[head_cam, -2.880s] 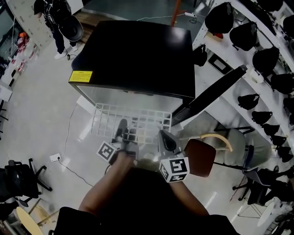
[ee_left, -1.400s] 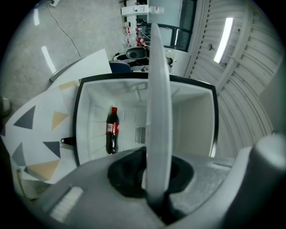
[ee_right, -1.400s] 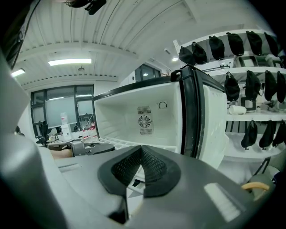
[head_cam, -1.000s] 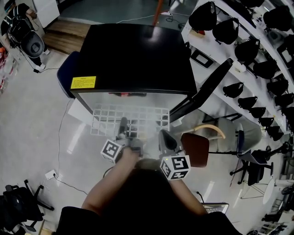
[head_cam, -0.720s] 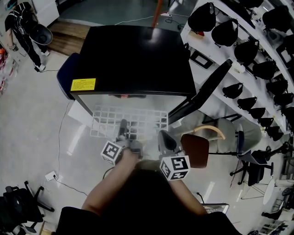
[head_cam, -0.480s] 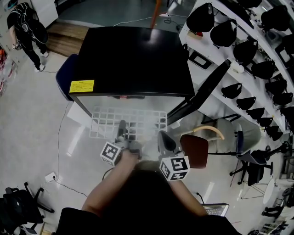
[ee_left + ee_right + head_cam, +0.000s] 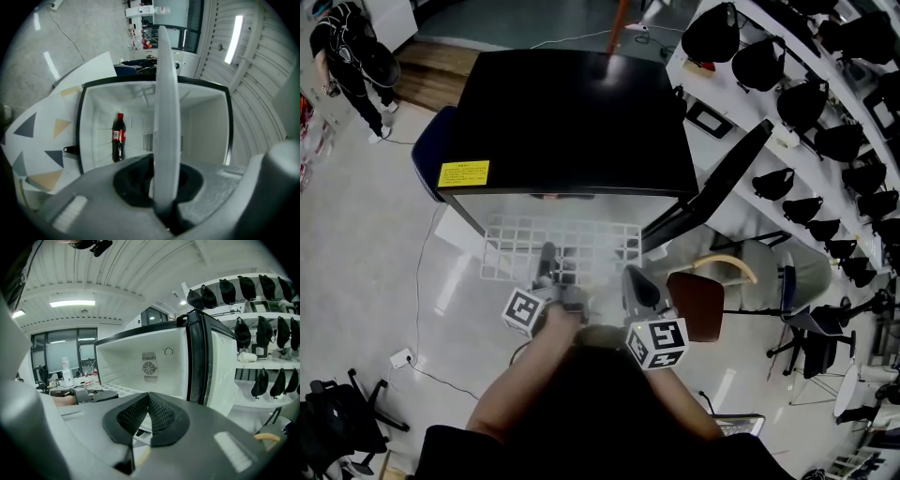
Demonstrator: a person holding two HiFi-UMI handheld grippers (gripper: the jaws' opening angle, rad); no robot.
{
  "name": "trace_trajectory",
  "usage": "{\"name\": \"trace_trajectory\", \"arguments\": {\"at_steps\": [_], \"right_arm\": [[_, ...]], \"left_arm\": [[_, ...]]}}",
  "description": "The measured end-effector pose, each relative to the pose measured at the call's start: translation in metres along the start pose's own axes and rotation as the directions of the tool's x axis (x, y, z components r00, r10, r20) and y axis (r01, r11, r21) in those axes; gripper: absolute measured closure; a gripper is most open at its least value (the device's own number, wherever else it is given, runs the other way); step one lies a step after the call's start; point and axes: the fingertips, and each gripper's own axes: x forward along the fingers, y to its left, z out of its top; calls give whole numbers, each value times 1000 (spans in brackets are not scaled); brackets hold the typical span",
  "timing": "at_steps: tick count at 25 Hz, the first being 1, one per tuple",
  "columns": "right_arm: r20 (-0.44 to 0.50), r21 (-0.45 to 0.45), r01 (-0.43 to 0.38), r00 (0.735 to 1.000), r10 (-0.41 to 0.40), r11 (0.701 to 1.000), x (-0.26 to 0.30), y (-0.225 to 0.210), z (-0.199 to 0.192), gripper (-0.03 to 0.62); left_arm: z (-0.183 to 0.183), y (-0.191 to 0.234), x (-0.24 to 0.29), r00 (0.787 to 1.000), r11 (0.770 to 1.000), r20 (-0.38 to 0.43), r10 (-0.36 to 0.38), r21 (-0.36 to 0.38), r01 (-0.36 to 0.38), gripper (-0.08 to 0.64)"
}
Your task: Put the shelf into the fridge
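The left gripper point(image 7: 159, 183) pinches the near edge of the white wire-grid shelf point(image 7: 525, 246), which shows edge-on between its pads. The right gripper point(image 7: 148, 401) has its pads pressed together at the tips, apparently on that same near edge, further right. The shelf lies flat at the mouth of the black-topped fridge with a white interior point(image 7: 581, 112), its far edge at the opening and most of it outside. The step is the slide-in. It likely goes best with both sides advancing evenly, so neither corner jams against a side wall or the open door on the right. The shelf should stay level and pass above the dark cola bottle with a red label point(image 7: 118, 138), which lies on the compartment floor. I cannot make out the side ledges.
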Motion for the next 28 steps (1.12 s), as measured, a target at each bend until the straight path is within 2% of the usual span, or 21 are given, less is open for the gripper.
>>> {"name": "trace_trajectory", "arguments": {"at_steps": [28], "right_arm": [[1, 12, -3, 1000, 3, 1000, 11, -1, 0, 591]], "left_arm": [[0, 3, 11, 998, 1000, 57, 9, -16, -8, 526]]}}
